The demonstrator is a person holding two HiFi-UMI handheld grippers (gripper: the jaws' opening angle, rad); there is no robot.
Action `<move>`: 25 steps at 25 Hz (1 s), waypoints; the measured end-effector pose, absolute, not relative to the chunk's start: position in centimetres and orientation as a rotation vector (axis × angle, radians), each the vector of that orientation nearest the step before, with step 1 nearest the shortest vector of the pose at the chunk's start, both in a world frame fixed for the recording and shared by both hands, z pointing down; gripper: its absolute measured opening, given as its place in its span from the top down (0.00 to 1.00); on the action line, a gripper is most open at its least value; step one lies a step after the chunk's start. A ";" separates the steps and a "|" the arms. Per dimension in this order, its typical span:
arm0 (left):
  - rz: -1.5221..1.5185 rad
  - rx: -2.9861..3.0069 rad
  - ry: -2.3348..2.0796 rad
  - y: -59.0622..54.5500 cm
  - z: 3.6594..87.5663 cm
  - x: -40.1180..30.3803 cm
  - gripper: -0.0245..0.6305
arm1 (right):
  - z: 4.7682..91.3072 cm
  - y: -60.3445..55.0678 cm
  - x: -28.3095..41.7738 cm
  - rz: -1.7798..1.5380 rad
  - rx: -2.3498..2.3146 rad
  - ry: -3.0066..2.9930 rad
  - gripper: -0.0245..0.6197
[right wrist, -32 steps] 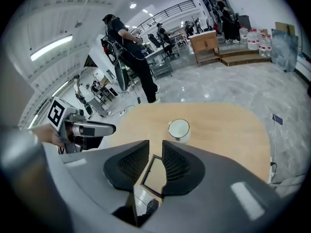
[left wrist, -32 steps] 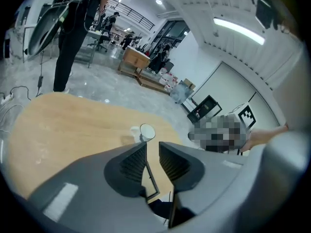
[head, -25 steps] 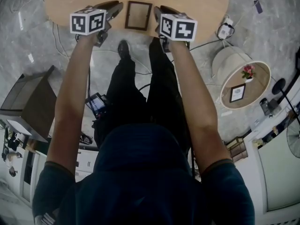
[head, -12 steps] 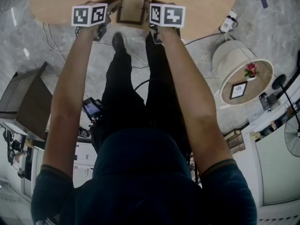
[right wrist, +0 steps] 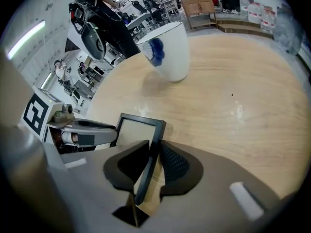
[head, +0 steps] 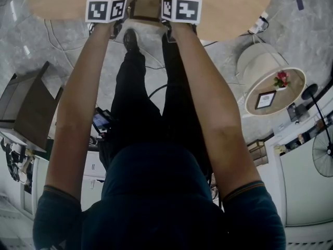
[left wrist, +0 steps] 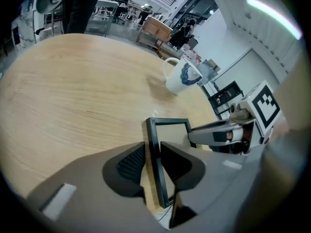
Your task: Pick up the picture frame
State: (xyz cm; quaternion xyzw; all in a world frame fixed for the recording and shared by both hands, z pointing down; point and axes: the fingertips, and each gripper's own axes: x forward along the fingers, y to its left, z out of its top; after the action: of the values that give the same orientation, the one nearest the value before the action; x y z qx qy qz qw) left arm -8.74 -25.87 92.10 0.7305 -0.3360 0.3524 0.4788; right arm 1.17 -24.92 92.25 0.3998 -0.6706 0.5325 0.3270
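A dark-rimmed picture frame (head: pixel 148 1) sits between my two grippers near the front edge of the round wooden table (head: pixel 229 4). My left gripper (head: pixel 129 4) is shut on the frame's left rail (left wrist: pixel 154 164), seen edge-on between its jaws. On the opposite rail (right wrist: pixel 149 166), my right gripper (head: pixel 165 7) is shut too. The frame's near corner (left wrist: pixel 165 203) hangs past the table edge with floor cables below it. Each gripper view shows the other gripper across the frame, the right gripper (left wrist: pixel 218 132) and the left gripper (right wrist: pixel 82 130).
A white mug with a blue print (left wrist: pixel 181 76) (right wrist: pixel 167 52) stands on the table beyond the frame. On the floor are cables, a dark box (head: pixel 26 108) at the left and a small round side table (head: pixel 276 90) with a flower and a small picture at the right.
Both grippers moved inward from beside the frame and shut on its two side rails. The frame now looks larger and nearer the camera than a second ago.
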 end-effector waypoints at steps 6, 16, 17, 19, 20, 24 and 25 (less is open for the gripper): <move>0.857 1.764 -0.807 -25.5 92.3 -8.2 0.88 | 92.5 -25.2 1.7 1.442 1.095 -1.716 0.86; 0.854 1.813 -0.807 -26.7 89.0 -7.7 0.88 | 89.4 -26.2 2.2 1.433 1.146 -1.750 0.86; 0.850 1.822 -0.810 -27.0 88.4 -7.7 0.88 | 88.8 -26.5 2.2 1.428 1.153 -1.759 0.86; 0.840 1.842 -0.819 -27.5 86.9 -7.6 0.88 | 87.4 -27.0 2.3 1.419 1.167 -1.778 0.86; 0.835 1.853 -0.823 -27.8 86.1 -7.6 0.88 | 86.6 -27.3 2.3 1.414 1.175 -1.788 0.86; 0.822 1.900 -0.835 -29.1 82.9 -7.4 0.88 | 83.4 -28.5 2.5 1.386 1.208 -1.834 0.86; 0.818 1.910 -0.838 -29.5 82.1 -7.4 0.88 | 82.5 -28.9 2.6 1.379 1.216 -1.844 0.86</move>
State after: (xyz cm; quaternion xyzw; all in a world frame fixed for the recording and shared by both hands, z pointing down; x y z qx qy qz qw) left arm -7.36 -29.47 82.12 0.7675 -0.3367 0.3287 0.4354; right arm 2.57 -28.85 82.55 0.4501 -0.6828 0.5106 0.2656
